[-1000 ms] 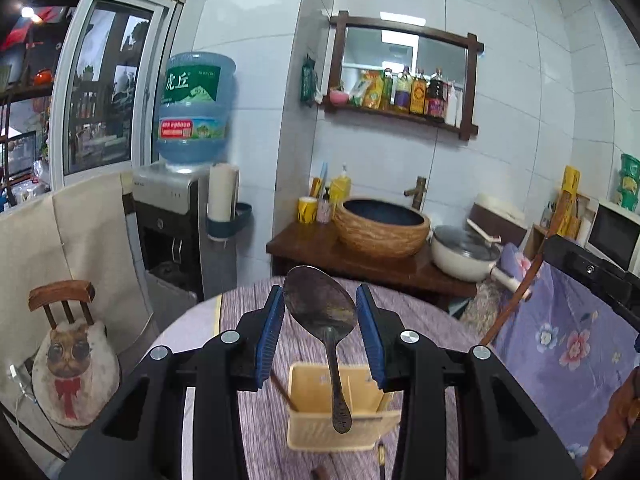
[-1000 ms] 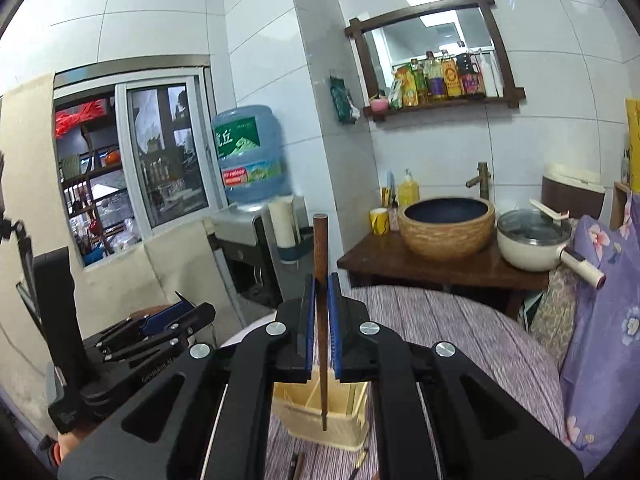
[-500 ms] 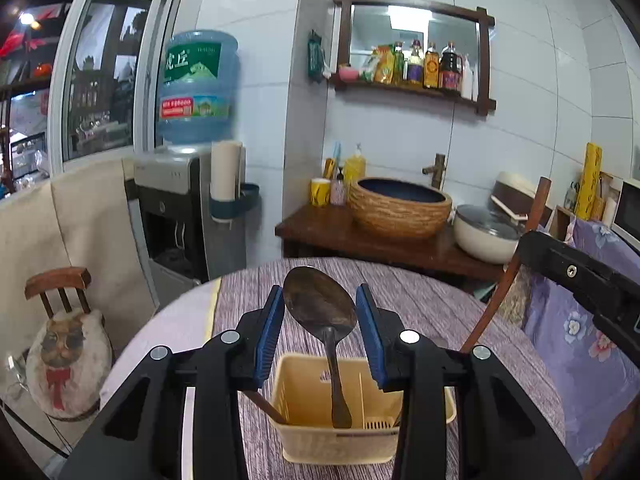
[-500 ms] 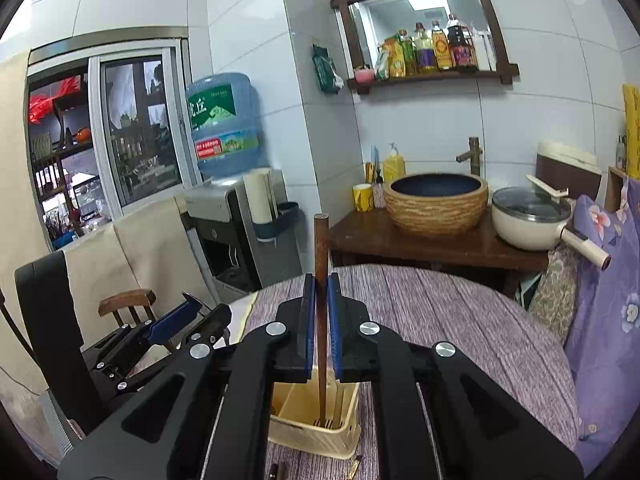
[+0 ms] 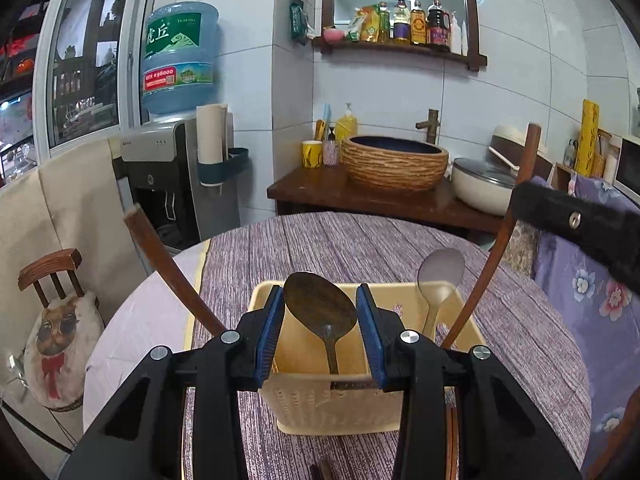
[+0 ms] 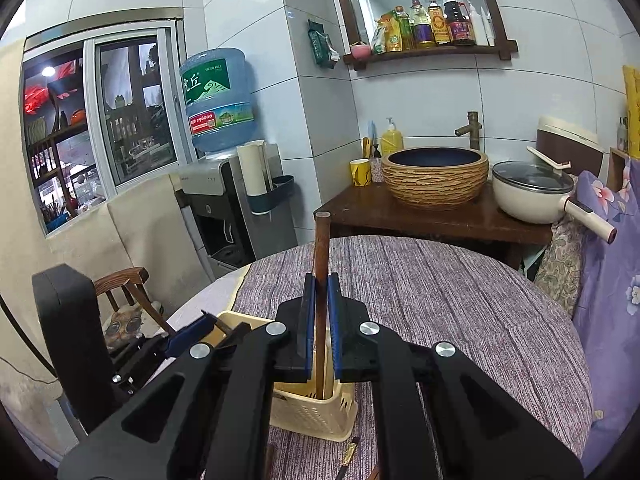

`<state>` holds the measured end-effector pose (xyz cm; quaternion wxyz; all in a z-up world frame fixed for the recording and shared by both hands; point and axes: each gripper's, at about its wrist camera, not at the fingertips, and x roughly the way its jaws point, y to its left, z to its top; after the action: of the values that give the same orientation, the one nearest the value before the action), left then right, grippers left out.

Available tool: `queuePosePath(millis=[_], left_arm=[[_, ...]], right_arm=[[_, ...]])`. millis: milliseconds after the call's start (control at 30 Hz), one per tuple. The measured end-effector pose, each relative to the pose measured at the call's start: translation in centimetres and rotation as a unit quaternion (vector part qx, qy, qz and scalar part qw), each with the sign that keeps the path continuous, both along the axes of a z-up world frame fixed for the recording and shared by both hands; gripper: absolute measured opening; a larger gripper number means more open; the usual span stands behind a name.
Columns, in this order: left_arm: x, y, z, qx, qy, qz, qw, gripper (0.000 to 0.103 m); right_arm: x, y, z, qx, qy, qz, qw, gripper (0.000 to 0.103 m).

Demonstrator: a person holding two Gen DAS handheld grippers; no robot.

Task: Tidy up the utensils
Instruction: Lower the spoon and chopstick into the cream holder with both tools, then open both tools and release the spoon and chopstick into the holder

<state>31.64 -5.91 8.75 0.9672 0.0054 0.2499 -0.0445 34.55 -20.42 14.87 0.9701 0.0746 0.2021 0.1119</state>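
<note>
Basket [image 5: 344, 400]: I see pale cream-yellow, with a fine woven texture.
Held spoon [image 5: 320, 308]: I read dark tarnished brown.
Second spoon [image 5: 440, 272]: I note greyish beige.
Held stick [image 6: 321, 248]: I see reddish brown wood.
Tablecloth [image 6: 440, 280]: I read purple with fine pale streaks.
Gripper pads [image 5: 269, 328]: I see blue on black.
Side fabric [image 6: 612, 280]: I note lilac with pink-and-white flowers.

The water bottle [image 5: 179, 58] is carrying a green label [image 5: 174, 35] showing the large characters "虎丘" and, above a mountain graphic, the small words "TIGER HILL". Below it, a red band [image 5: 159, 77] is reading "96000", preceded by characters too small to read. The labels on the shelf bottles [image 5: 416, 24] are not legible.
</note>
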Motion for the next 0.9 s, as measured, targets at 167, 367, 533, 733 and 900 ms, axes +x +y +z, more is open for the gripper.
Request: queuePosePath(millis=[167,367,533,733,900], left_arm=[[-0.2,0.1,-0.3,-0.003,0.004,-0.006,1.0000,0.037],[-1.9,0.2,0.0,-0.009,-0.011,-0.019,0.9997,0.043],[-5.1,1.1,0.3,-0.022,-0.036,-0.024,0.9988,0.065],[-8.0,3.0,-0.7,-0.045,-0.021,0.000,0.9988,0.086],[-9.5,3.8,-2.9,-0.036,0.015,0.006,0.9992,0.095]], right_arm=[[-0.1,-0.5,-0.2,0.005,-0.002,0.005,1.000,0.008],[-0.9,-1.0,-0.3,0.012,-0.009,0.012,1.000,0.033],[-3.2,-2.0,-0.1,0.010,-0.028,0.002,1.000,0.043],[-6.3,-2.5,-2.2,-0.013,-0.009,-0.004,1.000,0.067],[-8.3,-2.1,-6.5,-0.042,0.032,0.005,0.999,0.081]])
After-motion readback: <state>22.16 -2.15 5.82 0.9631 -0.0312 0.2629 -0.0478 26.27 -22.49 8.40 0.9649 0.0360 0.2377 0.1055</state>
